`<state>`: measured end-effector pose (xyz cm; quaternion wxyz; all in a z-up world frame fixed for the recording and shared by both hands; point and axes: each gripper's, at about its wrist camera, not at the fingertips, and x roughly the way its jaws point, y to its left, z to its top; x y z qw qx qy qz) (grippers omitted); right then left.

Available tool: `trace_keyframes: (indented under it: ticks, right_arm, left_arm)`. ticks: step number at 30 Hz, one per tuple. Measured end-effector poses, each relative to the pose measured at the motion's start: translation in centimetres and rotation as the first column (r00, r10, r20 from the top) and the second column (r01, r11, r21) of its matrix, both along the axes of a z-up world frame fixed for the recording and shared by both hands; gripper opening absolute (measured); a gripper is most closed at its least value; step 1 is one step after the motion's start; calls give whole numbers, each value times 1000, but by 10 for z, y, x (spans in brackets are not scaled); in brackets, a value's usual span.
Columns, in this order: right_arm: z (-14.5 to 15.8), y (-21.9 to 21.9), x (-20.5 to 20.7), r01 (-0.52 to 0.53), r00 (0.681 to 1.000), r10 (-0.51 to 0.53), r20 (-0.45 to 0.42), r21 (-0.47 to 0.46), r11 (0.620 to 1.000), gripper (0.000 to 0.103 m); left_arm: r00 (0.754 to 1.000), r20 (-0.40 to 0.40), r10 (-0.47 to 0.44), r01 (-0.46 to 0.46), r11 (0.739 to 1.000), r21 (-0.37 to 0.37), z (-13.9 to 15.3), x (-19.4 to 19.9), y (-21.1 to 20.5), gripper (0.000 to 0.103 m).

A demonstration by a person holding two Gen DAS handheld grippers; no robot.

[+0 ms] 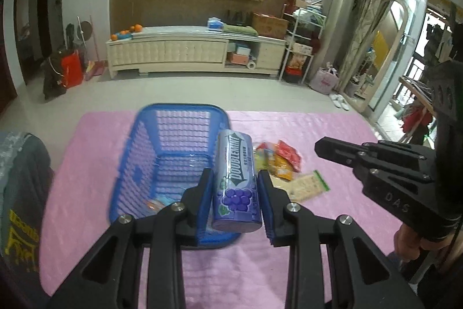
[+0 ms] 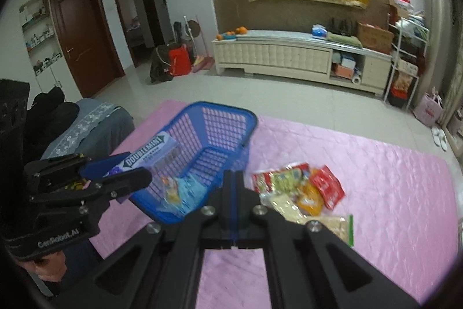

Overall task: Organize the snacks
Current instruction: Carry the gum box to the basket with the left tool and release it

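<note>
Left wrist view: left gripper (image 1: 235, 201) fingers clamped on gum pack (image 1: 236, 181), held above blue basket (image 1: 136, 152); right gripper (image 2: 233, 210) fingers together, empty. Risk: slick pack slipping, missing basket, landing on pink mat (image 1: 332, 123).

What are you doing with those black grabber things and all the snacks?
A person is tidying snacks into a blue basket on a pink mat, using a grabber in each hand. The left gripper is clamped on a purple Doublemint gum pack and holds it above the basket's near edge. The right gripper is shut and holds nothing. A few packets already lie in the basket, and a pile of snack packets waits on the mat beside it.
</note>
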<state>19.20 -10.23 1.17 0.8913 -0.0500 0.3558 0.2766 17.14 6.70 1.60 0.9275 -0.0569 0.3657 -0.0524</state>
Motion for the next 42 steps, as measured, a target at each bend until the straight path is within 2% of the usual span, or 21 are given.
trace_keyframes:
  ticks: [5, 8, 10, 12, 20, 26, 27, 29, 30, 31, 32, 33, 35, 36, 37, 38, 42]
  right_arm:
    - [3, 32, 14, -55, 998, 55, 16, -12, 998, 1]
    - [1, 47, 23, -70, 997, 70, 21, -20, 997, 1]
    - [-3, 57, 33, -75, 997, 75, 1, -26, 997, 1]
    - [-8, 67, 42, -74, 997, 74, -10, -41, 996, 1]
    - [-37, 97, 78, -95, 992, 89, -93, -61, 994, 1]
    - [-63, 108, 92, -95, 987, 81, -139, -97, 991, 1]
    - [-66, 109, 94, -89, 987, 75, -145, -97, 991, 1]
    - [-73, 110, 94, -99, 986, 86, -140, -95, 990, 1]
    - [-75, 112, 93, -92, 989, 77, -128, -123, 988, 1]
    - [-78, 113, 92, -79, 992, 61, -114, -162, 984, 2]
    - [-82, 114, 91, -76, 992, 53, -117, -197, 977, 2]
    - [-85, 116, 92, -83, 990, 56, -129, -212, 974, 6]
    - [-90, 115, 94, -98, 983, 61, -173, -217, 971, 30]
    - [-92, 113, 93, -108, 976, 64, -206, -207, 972, 59]
    - [-92, 111, 92, -118, 973, 76, -217, -192, 974, 69]
    - [-90, 112, 88, -131, 973, 91, -211, -184, 974, 70]
    - [-80, 115, 73, -102, 987, 66, -144, -256, 961, 77]
  left_arm:
    - [1000, -7, 22, -22, 999, 24, 3, 13, 29, 27]
    - [999, -15, 34, -33, 999, 35, 1, 24, 42, 22]
    - [999, -12, 30, -29, 999, 42, -1, 30, 47, 13]
    - [999, -24, 26, -25, 999, 47, -6, 41, 55, 10]
    - [993, -112, 25, -22, 999, 27, -36, 78, 78, 10]
    - [983, -181, 33, -30, 999, 18, -62, 88, 82, 10]
    - [981, -191, 36, -34, 999, 12, -64, 88, 81, 11]
    - [978, -206, 39, -42, 999, -9, -67, 90, 84, 23]
    - [977, -207, 44, -46, 999, -5, -68, 90, 85, 38]
    - [977, -209, 53, -53, 999, 9, -69, 90, 85, 43]
    - [976, -210, 59, -55, 998, 22, -68, 89, 83, 43]
    - [975, -213, 63, -56, 998, 38, -69, 88, 82, 47]
    - [974, -216, 67, -56, 997, 55, -69, 84, 80, 55]
    - [975, -213, 71, -60, 997, 55, -68, 82, 82, 59]
    - [975, -209, 76, -66, 996, 55, -68, 79, 82, 61]
    - [975, -206, 80, -70, 996, 53, -66, 76, 83, 62]
    - [977, -198, 82, -72, 996, 61, -60, 65, 86, 68]
